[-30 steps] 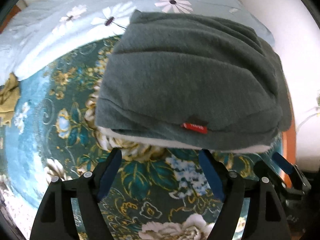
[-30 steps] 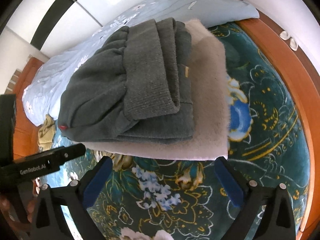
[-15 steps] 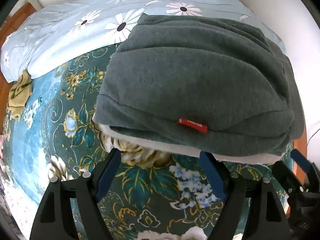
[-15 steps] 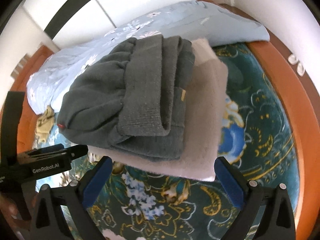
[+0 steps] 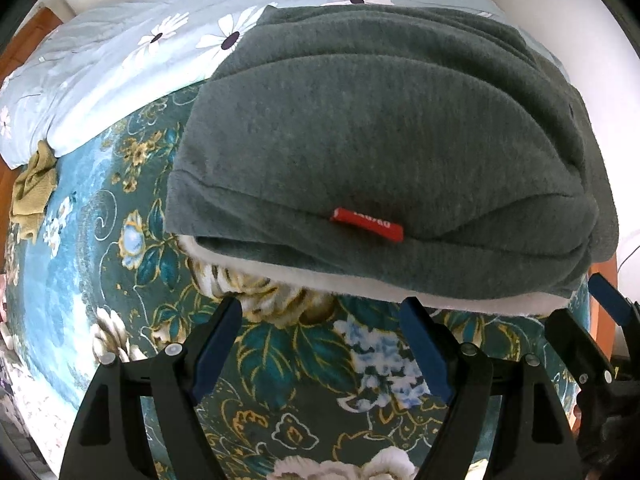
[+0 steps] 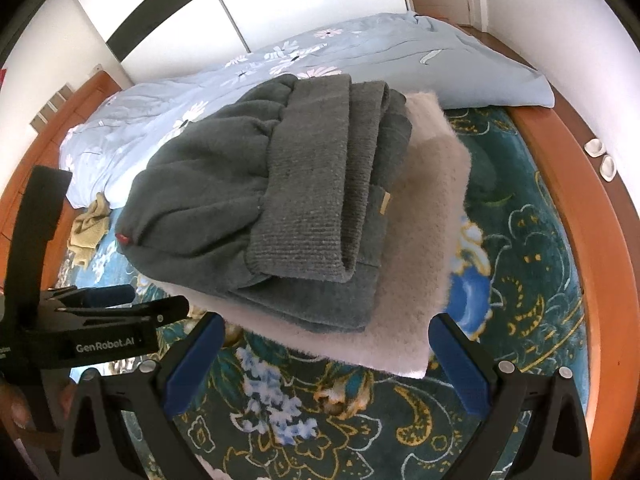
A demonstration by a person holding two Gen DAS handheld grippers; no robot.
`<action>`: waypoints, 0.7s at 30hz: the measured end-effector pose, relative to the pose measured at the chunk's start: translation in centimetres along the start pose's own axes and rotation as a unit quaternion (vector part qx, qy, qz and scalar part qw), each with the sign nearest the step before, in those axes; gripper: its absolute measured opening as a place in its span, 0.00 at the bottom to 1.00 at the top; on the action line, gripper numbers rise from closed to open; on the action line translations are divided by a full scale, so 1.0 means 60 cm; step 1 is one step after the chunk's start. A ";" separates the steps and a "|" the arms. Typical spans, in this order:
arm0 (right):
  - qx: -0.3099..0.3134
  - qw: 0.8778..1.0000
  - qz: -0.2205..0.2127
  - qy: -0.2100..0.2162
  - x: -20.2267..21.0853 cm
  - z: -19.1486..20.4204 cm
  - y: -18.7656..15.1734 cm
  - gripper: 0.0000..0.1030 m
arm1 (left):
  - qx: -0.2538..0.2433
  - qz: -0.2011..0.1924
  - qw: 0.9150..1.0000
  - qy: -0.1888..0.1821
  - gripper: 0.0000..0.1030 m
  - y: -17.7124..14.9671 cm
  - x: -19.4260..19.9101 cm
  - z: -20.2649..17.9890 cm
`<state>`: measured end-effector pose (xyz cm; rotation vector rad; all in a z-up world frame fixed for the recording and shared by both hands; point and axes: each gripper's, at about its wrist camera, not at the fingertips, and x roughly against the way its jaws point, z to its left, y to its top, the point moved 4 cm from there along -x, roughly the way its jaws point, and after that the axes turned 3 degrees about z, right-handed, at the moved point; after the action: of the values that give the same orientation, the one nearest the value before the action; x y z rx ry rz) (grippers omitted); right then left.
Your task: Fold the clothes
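Note:
A folded grey-green sweater (image 5: 380, 128) (image 6: 256, 204) with a small red tag (image 5: 366, 224) lies on top of a folded white fluffy garment (image 6: 424, 240) (image 5: 360, 284) on the floral bedspread. My left gripper (image 5: 320, 320) stands open just short of the stack's near edge, nothing between its blue pads. My right gripper (image 6: 324, 336) is open too, its fingers spread at the front edge of the white garment, holding nothing. The left gripper (image 6: 120, 308) also shows at the left of the right wrist view.
A pale blue daisy-print quilt (image 5: 132, 52) (image 6: 360, 64) lies behind the stack. A crumpled yellow-green cloth (image 5: 34, 188) (image 6: 90, 228) sits at the left. The wooden bed frame (image 6: 600, 264) runs along the right, with a white wall beyond.
The left gripper has crept a little closer to the stack, which looks larger. The right wrist view has rolled and tilted up, showing more of the wall and quilt.

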<state>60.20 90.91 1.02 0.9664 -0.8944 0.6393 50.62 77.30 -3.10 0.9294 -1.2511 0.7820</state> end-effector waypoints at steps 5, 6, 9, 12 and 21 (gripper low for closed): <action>0.004 1.000 0.007 0.000 -0.010 0.001 0.004 1.00 | 0.001 0.000 1.000 0.000 0.79 0.003 -0.003 0.002; 0.006 1.000 0.008 -0.001 -0.012 0.002 0.005 1.00 | 0.001 0.000 1.000 0.000 0.79 0.004 -0.004 0.002; 0.007 1.000 0.012 -0.001 -0.015 0.002 0.007 1.00 | 0.002 0.002 1.000 -0.001 0.79 0.007 -0.006 0.001; 0.005 1.000 0.014 -0.002 -0.018 0.001 0.008 1.00 | 0.002 0.004 1.000 -0.002 0.79 0.008 -0.009 -0.001; 0.006 1.000 0.020 -0.006 -0.016 0.000 0.014 1.00 | -0.005 -0.005 1.000 -0.002 0.79 0.012 -0.005 -0.010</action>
<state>59.05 91.18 0.54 0.9657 -0.9230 0.6756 50.19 78.14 -3.31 0.9297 -1.2511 0.7659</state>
